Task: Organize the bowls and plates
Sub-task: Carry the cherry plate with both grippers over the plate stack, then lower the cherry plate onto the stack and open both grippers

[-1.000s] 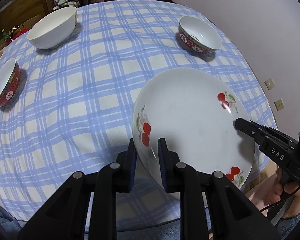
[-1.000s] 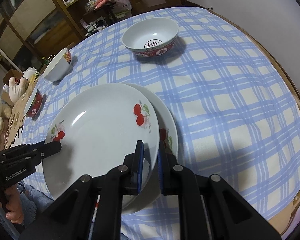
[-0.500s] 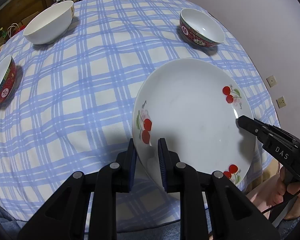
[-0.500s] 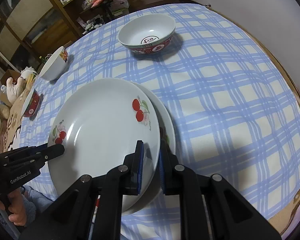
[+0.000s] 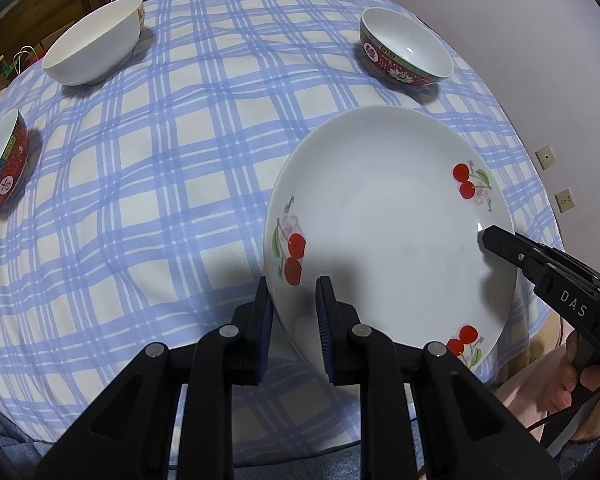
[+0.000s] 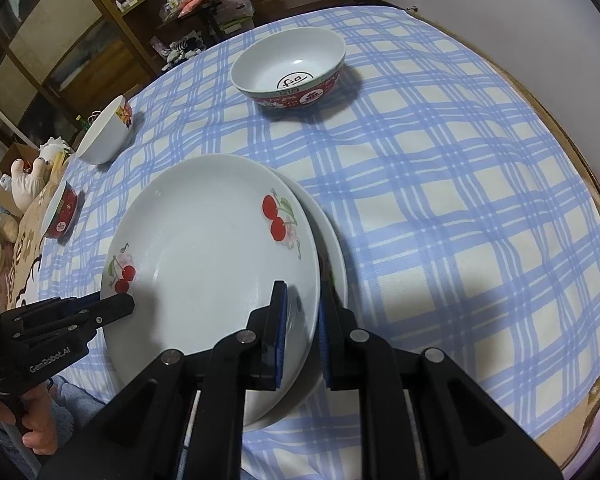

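Cherry plate (image 5: pixel 384 216) now sitting lower over second plate (image 6: pixel 334 236) than a second ago, left claw (image 5: pixel 294 308) and right claw (image 6: pixel 302 312) both pinching its opposite rims, checked worktop (image 5: pixel 160 168) carrying red bowl (image 6: pixel 290 66) farther back.

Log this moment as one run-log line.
left tool: shut on top plate | right tool: shut on top plate | second plate: underneath | bowls: untouched

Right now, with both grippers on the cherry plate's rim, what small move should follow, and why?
Probably lower it onto the second plate and centre it. The left gripper and right gripper pinch opposite rims of the cherry plate, which sits offset above that plate, whose edge shows on one side.
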The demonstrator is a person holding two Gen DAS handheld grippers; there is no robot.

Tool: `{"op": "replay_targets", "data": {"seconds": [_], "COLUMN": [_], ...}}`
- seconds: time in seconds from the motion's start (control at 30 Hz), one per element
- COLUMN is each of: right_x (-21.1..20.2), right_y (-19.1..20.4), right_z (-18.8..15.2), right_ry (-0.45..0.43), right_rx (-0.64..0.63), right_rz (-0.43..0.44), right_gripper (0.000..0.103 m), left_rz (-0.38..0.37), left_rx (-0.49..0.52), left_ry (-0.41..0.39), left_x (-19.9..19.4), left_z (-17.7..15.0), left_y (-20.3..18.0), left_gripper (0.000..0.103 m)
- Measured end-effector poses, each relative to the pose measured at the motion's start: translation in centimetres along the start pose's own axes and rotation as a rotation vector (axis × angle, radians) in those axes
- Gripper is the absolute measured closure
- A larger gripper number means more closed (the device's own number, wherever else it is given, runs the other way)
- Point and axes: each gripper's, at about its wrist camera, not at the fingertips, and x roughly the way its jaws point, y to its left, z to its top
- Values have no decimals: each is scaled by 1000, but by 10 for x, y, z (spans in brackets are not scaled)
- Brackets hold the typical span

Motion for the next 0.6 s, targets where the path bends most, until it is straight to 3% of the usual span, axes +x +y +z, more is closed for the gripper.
{"op": "replay_targets", "data": {"seconds": [0.6], "right_x": [-6], "right_y": [2], "right_z": [-2], "right_ry": [-18], "right_rx": [-5], "right_rz": [-29], "right_gripper": [86], "left_rz": [9], "left_rx": [15], "left_ry": [7], "left_x": [3], "left_z": [1], "left_y": [0], "left_gripper": [81]}}
